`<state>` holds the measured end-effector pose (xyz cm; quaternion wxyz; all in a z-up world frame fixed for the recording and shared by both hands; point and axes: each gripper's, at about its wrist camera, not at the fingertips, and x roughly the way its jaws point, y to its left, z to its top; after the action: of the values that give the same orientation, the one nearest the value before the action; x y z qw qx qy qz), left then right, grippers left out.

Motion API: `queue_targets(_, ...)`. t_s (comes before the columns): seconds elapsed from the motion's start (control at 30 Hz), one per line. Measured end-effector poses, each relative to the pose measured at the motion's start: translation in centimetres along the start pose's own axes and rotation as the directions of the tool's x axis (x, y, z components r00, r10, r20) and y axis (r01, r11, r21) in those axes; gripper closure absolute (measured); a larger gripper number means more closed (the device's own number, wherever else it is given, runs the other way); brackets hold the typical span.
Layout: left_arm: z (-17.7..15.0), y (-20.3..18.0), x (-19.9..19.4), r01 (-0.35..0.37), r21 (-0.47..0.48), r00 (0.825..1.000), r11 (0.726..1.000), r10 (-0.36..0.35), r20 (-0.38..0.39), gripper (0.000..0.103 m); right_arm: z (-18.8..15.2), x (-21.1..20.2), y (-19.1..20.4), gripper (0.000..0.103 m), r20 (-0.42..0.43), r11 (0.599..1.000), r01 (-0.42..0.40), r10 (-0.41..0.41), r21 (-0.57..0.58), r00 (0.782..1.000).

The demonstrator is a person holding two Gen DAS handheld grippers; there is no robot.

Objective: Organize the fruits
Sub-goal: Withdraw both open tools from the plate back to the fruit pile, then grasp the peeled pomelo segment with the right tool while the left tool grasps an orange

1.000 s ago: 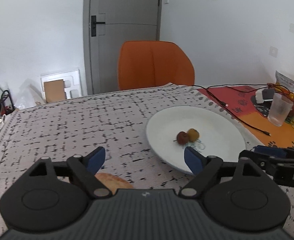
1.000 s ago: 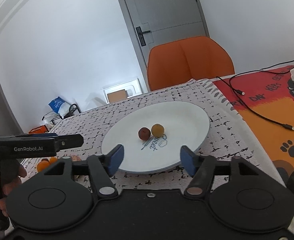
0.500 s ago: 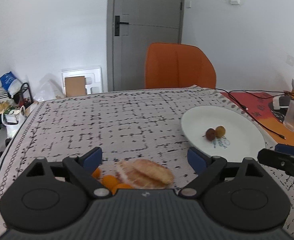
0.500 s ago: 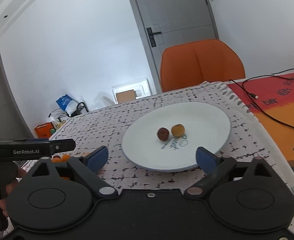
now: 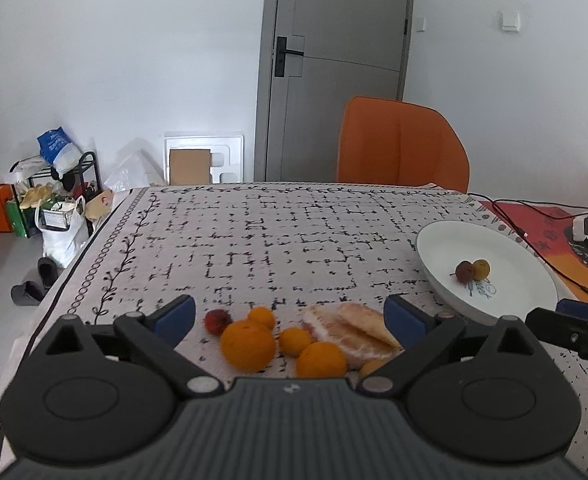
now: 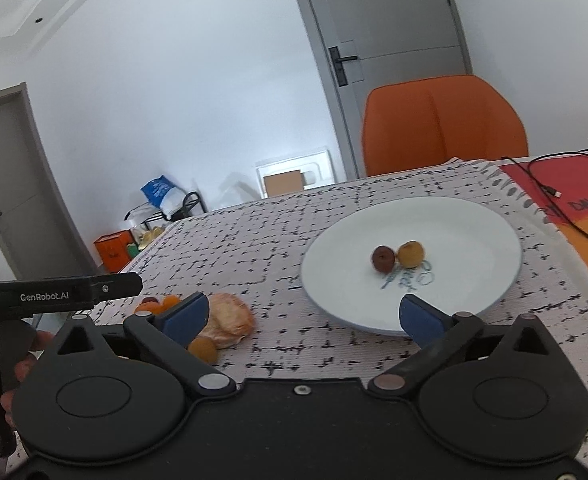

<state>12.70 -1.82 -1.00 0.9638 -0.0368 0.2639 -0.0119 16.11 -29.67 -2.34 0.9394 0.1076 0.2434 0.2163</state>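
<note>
While both tongs, left tongs (image 5: 290,314) and right tongs (image 6: 304,314), have just been opening and hold nothing, 4 oranges (image 5: 248,345) and soft peeled segments (image 5: 350,330) lie between the left tongs; round, firm, likely rolling, grip across the middle.

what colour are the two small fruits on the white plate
One dark red-brown fruit, one yellow-orange fruit; clearest in the right wrist view.
</note>
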Motion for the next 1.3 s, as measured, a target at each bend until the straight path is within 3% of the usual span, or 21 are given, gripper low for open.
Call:
queue_targets(0.63,-2.8,4.2,-0.1,-0.031,-0.107,0.999,0.994,0.028,-0.030,0.006,-0.6,2.1,3.5,0.003,-0.087,0.993,-0.087,0.080,-0.075,0.993)
queue_targets(1.1,-3.3,5.2,1.8,-0.007,-0.131,0.998,0.991,0.000,-0.059,0.032,-0.6,5.0,4.5,0.026,-0.158,0.993,-0.098,0.085,-0.072,0.984)
queue_targets(1.3,-3.2,5.2,2.9,0.008,-0.136,0.997,0.991,-0.017,-0.069,0.037,-0.4,6.4,4.5,0.032,-0.182,0.993,-0.100,0.086,-0.066,0.979)
